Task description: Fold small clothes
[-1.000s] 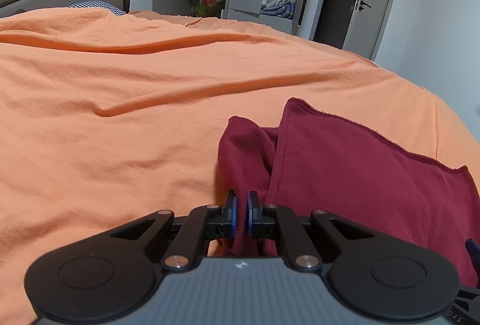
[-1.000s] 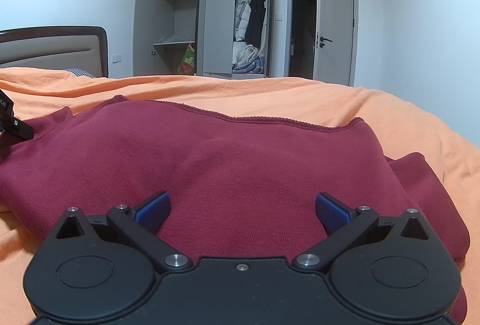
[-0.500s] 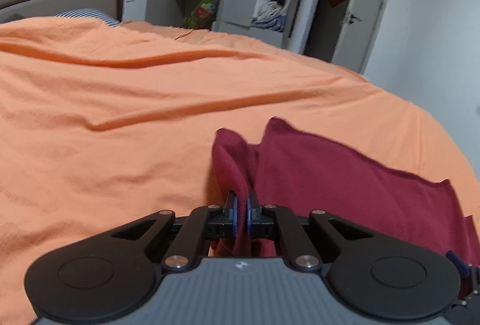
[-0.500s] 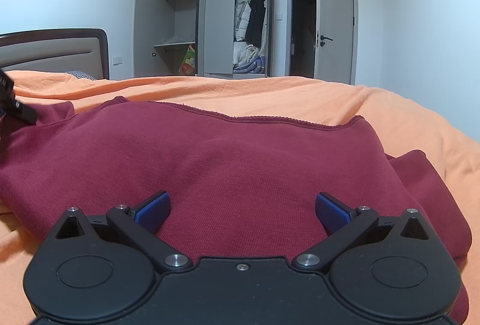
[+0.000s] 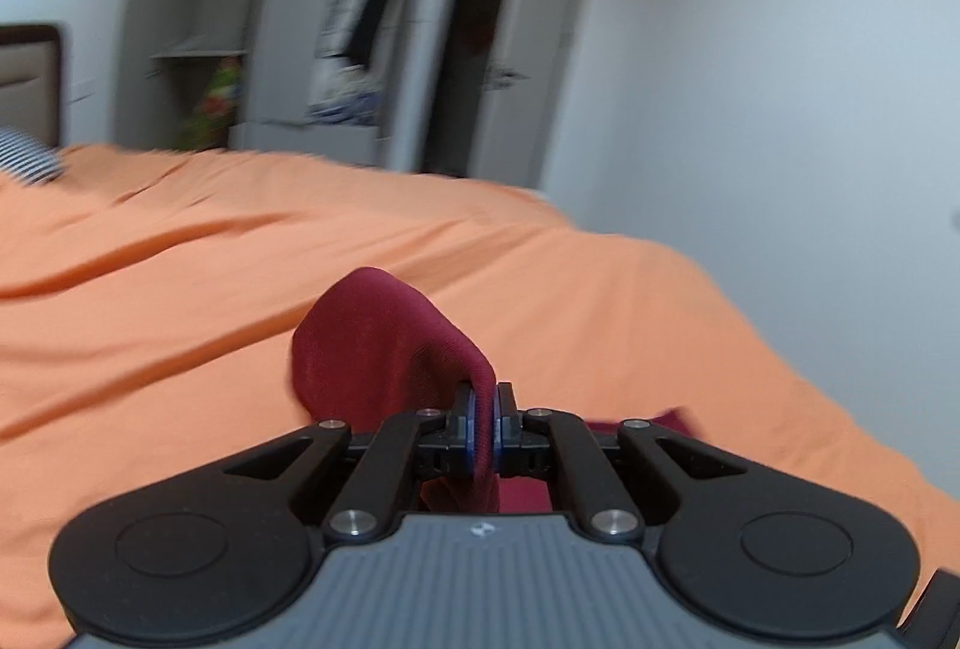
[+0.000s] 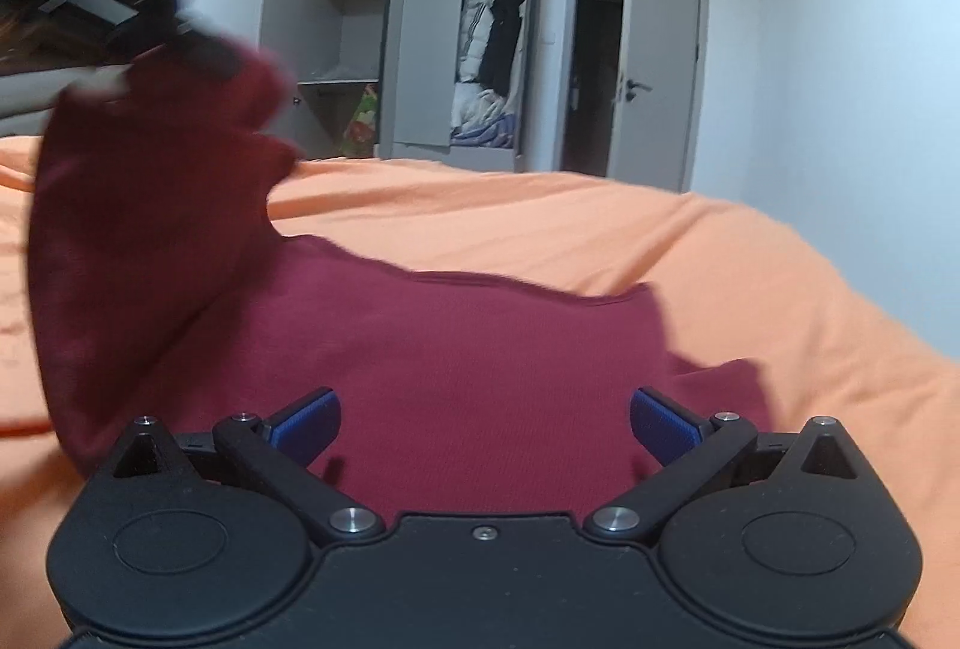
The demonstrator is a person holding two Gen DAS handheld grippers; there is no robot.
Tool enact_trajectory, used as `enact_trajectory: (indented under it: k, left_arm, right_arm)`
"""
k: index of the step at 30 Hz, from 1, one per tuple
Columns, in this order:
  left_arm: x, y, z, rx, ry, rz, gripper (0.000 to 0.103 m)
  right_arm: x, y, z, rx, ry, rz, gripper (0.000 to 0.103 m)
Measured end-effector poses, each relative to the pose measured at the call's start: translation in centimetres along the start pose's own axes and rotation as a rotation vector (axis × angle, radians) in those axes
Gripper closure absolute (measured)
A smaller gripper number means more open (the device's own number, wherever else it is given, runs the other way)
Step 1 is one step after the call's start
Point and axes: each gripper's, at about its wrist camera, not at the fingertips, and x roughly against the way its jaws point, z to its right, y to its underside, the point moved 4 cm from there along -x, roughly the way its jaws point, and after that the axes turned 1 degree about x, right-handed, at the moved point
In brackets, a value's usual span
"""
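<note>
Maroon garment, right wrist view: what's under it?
The orange bedspread shows all around the maroon garment, which lies on it. The left gripper lifts one corner; anything beneath the flat part is covered.

The dark red garment [image 6: 480,379] lies spread on the orange bedcover [image 6: 600,229], one side lifted and draping.

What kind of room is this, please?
Most likely a bedroom in a home. A large bed with an orange cover fills the view, a grey wardrobe stands open with clothes hanging inside, and a headboard shows at the left edge.
</note>
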Motion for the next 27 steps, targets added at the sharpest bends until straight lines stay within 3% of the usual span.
enact_trajectory:
  k: [6, 11, 14, 17, 27]
  left_arm:
    - [-3.8, 0.9, 10.8, -0.128, 0.173, -0.043, 0.099]
    - [-7.5, 6.7, 18.0, -0.268, 0.255, -0.152, 0.099]
    - [-9.3, 10.2, 19.6, -0.346, 0.204, -0.211, 0.099]
    - [-10.2, 11.8, 19.8, -0.338, 0.182, -0.253, 0.098]
    - [-10.5, 11.1, 20.5, -0.329, 0.179, -0.274, 0.096]
  right_arm:
    - [5.6, 2.0, 4.2, -0.01, 0.142, -0.011, 0.0]
    - [9.6, 4.7, 5.8, -0.049, 0.223, -0.054, 0.0]
    - [10.9, 6.2, 4.8, -0.035, 0.236, -0.082, 0.0]
    - [11.7, 7.2, 3.4, -0.033, 0.242, -0.098, 0.0]
    - [13.0, 8.0, -0.9, -0.094, 0.266, -0.094, 0.0]
